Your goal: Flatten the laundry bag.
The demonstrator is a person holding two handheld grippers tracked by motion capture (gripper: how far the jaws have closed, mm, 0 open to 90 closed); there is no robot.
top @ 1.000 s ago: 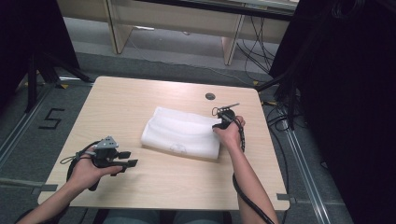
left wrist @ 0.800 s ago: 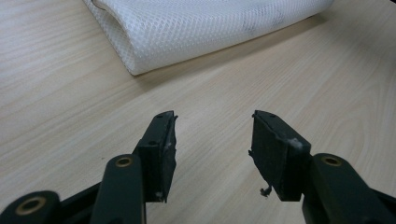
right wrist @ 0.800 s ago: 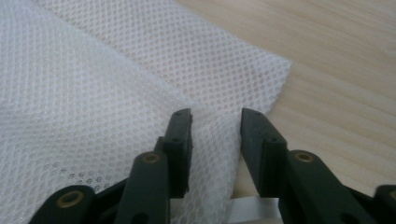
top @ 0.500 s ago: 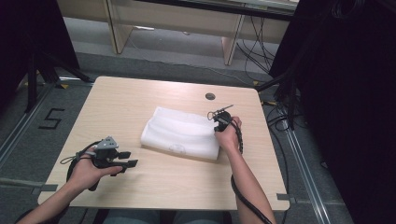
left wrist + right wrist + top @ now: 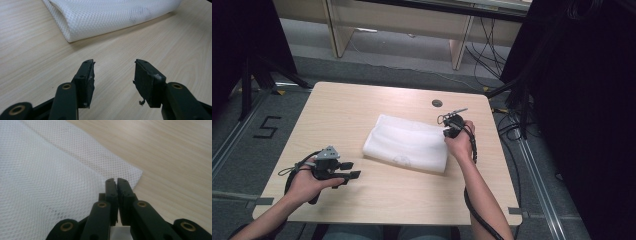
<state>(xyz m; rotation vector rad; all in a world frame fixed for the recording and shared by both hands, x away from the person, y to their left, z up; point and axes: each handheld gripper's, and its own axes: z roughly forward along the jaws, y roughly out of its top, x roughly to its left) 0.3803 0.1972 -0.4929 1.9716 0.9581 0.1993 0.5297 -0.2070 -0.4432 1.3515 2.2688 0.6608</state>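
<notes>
White mesh cloth (image 5: pixel 407 143), folded into a rough rectangle, sits about mid-desk, a bit toward the right edge. In the left gripper view you can see its rolled fold edge (image 5: pixel 75 27) and the open-weave texture pretty clearly.

Right gripper (image 5: pixel 452 131) is at the cloth's right end, near the far right corner of it. Its jaws have just been closing, and in the right gripper view they're (image 5: pixel 116 183) pressed together with a layer of the mesh caught between the pads, so it's clamped on the cloth. The corner of the lower layer (image 5: pixel 136 173) pokes out flat on the wood just past the tips.

Left gripper (image 5: pixel 347 170) is well apart from the cloth, down near the front left corner of the desk (image 5: pixel 337 110), held in the person's hand. Its jaws (image 5: pixel 113 72) stand apart with nothing between them, just bare wood grain.

Small dark round grommet (image 5: pixel 437 103) is near the far edge of the desk.
</notes>
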